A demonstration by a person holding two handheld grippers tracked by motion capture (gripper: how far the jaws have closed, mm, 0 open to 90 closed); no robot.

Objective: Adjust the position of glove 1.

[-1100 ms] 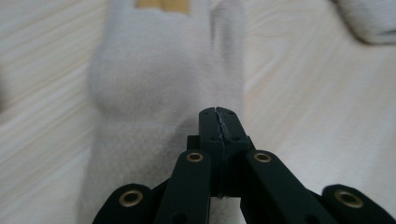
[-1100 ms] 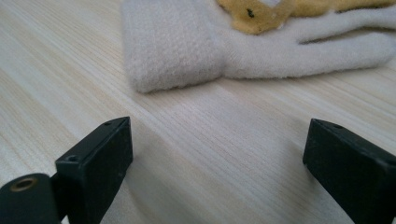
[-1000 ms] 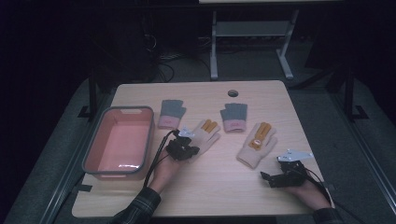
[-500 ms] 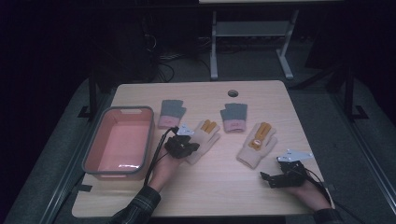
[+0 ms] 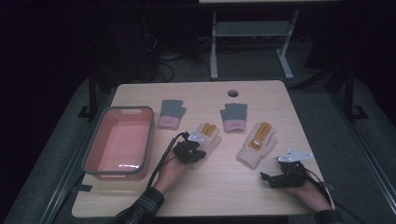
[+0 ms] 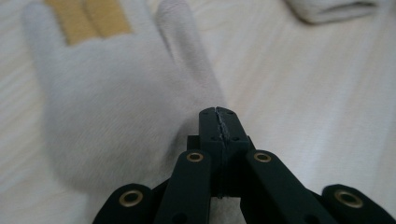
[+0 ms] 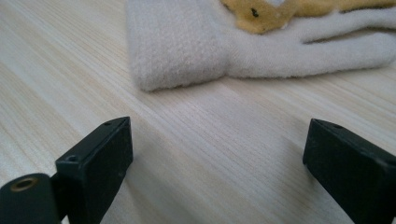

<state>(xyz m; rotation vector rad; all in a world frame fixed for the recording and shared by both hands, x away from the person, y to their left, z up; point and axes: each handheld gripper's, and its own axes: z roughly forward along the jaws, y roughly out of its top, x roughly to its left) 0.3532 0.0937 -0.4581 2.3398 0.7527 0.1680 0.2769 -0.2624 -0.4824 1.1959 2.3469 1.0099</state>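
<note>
— Progress? Bin (image 5: pixel 119 144) holds nothing; four gloves lie right of it on the table (image 5: pixel 219 191).
— Left gripper (image 6: pixel 218 122), fingers pressed together on the cream glove (image 6: pixel 107 112) nearest the bin. Right gripper (image 7: pixel 217 154), fingers spread, idle beside the other cream glove (image 7: pixel 187 42).

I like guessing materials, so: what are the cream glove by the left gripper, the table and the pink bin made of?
The cream glove looks like soft knitted fleece or wool: fuzzy, matte nap, with yellow patches on its fingers. The table appears to be pale wood or wood-look laminate: straight grain lines, slight sheen. The bin seems to be moulded plastic: smooth pink inside, grey rim, a glossy highlight.
</note>
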